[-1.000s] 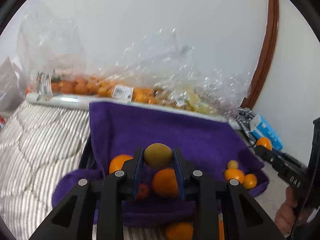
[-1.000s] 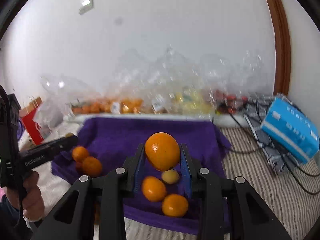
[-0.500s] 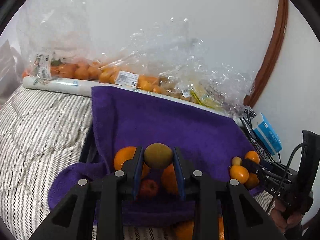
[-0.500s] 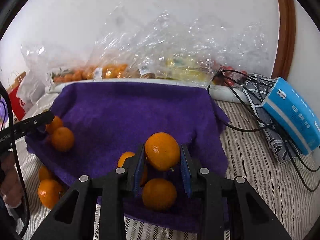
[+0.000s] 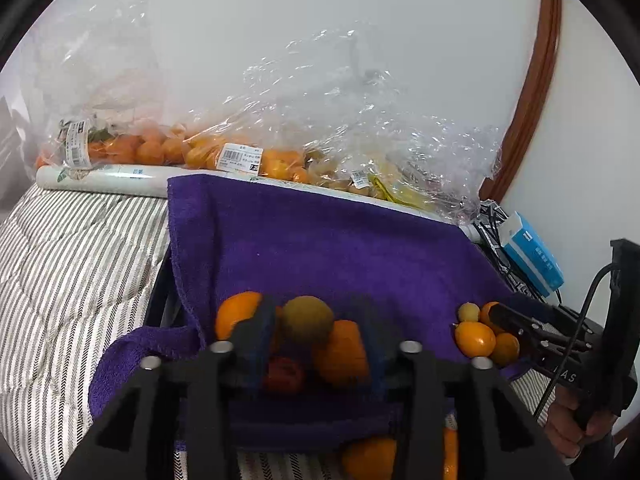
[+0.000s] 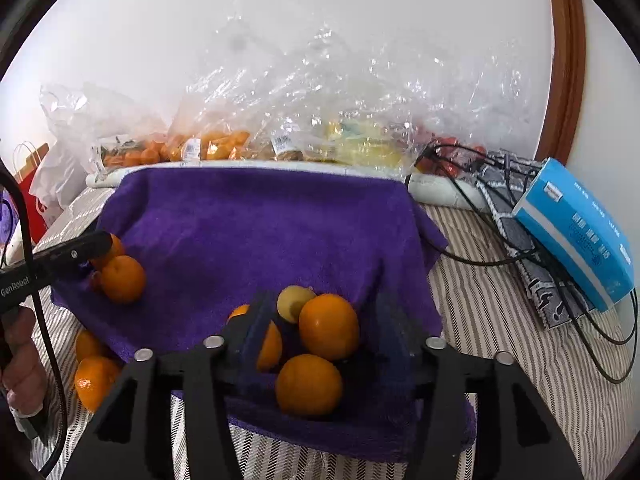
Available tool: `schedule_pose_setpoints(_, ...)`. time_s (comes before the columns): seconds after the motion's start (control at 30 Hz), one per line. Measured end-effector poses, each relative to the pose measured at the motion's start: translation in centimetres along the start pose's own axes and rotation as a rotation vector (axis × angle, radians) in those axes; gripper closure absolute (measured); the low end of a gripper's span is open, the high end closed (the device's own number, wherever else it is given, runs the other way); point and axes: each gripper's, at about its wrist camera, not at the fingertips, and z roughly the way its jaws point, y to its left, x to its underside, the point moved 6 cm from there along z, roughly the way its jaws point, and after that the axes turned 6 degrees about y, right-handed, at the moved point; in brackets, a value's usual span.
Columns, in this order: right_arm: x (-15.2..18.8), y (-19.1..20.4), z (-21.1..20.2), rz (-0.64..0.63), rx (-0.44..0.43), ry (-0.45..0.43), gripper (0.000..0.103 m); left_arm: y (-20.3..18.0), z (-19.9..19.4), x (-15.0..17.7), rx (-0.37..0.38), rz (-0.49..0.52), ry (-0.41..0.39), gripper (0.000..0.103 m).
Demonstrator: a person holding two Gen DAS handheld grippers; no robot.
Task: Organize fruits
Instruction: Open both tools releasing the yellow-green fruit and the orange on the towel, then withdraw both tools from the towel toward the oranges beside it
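A white wall backs a striped quilt (image 6: 520, 320), and along the wall at 12 o'clock lie clear bags of fruit (image 5: 280, 152), their contents blurred by crinkled plastic. A purple towel (image 6: 260, 232) covers most of the quilt; what it drapes over is hidden. At 3 o'clock a blue box (image 6: 576, 232) sits on tangled cables (image 6: 500, 256), well apart from the towel's right edge.

The left gripper (image 5: 316, 336) and right gripper (image 6: 324, 324) are motion-blurred. Half a second ago each clamped a fruit; now both have spread wide. The greenish fruit (image 5: 307, 319) sits among oranges and a red fruit at the towel's 7 o'clock corner. The big orange (image 6: 329, 327) rests against a yellow fruit (image 6: 292, 303) near the towel's front edge.
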Motion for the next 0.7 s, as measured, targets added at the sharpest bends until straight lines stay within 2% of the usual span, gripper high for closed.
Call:
schedule_pose_setpoints(0.13, -0.2, 0.1, -0.9, 0.010, -0.012, -0.033, 0.038, -0.2, 0.1, 0.0, -0.019, 0.015, 0.002, 0.057)
schedule_pose_setpoints(0.33, -0.4, 0.3, -1.9, 0.018, -0.003, -0.096, 0.037, -0.1, -0.6, 0.1, -0.042, 0.017, -0.022, 0.057)
schedule_pose_setpoints(0.47, -0.4, 0.8, -2.6, 0.011, 0.007, -0.125, 0.037, 0.1, -1.6, 0.1, -0.088, 0.021, -0.057, 0.056)
schedule_pose_setpoints(0.7, 0.4, 3.1, -5.5, 0.067, -0.108, -0.114, 0.037, 2.3, -4.2, 1.4, -0.128, -0.026, -0.082, 0.056)
